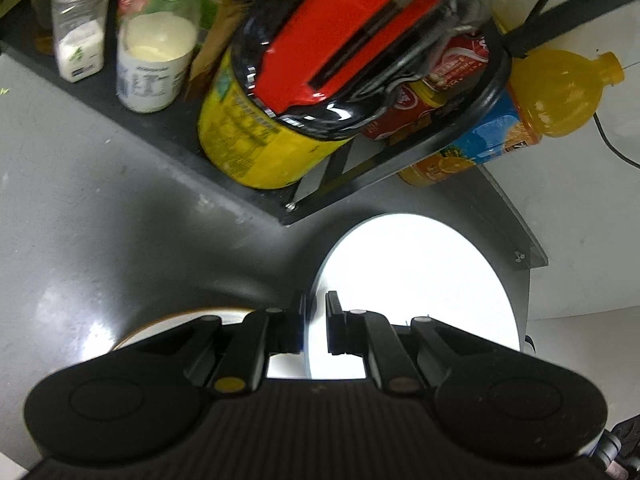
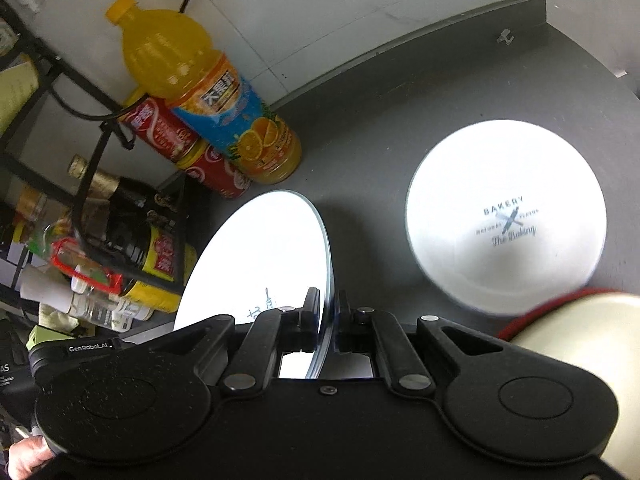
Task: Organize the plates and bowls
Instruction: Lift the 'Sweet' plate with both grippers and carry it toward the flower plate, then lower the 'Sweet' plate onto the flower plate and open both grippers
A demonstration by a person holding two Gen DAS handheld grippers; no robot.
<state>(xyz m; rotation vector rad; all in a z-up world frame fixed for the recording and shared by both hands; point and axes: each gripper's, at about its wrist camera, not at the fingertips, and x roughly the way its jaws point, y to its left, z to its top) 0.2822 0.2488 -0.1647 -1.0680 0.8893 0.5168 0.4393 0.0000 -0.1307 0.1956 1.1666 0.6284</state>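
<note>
A dark grey table [image 2: 400, 92] carries a printed white plate [image 2: 506, 216] and an orange juice bottle [image 2: 208, 92]

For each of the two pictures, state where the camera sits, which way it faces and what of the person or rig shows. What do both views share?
Left wrist: on the left gripper, facing down at its white plate and rack jars; only its fingers show.
Right wrist: on the right gripper, facing down at its plate and a bakery-print dish; a hand shows.
Shared: orange juice bottle, dark counter.

Juice bottle [image 2: 200, 92] left of bakery plate [image 2: 506, 216]
</note>
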